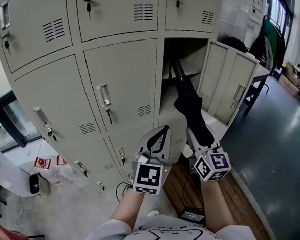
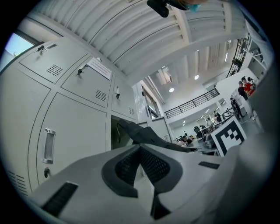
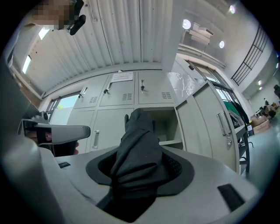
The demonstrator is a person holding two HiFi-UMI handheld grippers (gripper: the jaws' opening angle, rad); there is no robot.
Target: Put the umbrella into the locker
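Head view: at lower centre, my right gripper (image 1: 201,141) is clamped on the lower end of the black folded fabric umbrella (image 1: 190,107). The umbrella points up the frame toward the open compartment of the grey metal locker (image 1: 178,49). I judge it light, with a stiff shaft under soft, loose cloth that could slide in the pads. A hold low on the bundle suits feeding it in tip first. My left gripper (image 1: 160,136), just left of it, has its jaws together on nothing. The open grey locker door (image 1: 226,84) stands right of the mouth and could snag the tip.

Left gripper view: the left gripper (image 2: 140,164) is closed and empty. The umbrella (image 2: 148,136) crosses mid-frame before the dark compartment (image 2: 114,131).

Right gripper view: the right gripper (image 3: 140,170) has its jaws partly closed around the bunched cloth of the umbrella (image 3: 138,140). A shelf (image 3: 171,142) divides the compartment at centre right, so the tip must clear it. I cannot tell whether the tip is inside.
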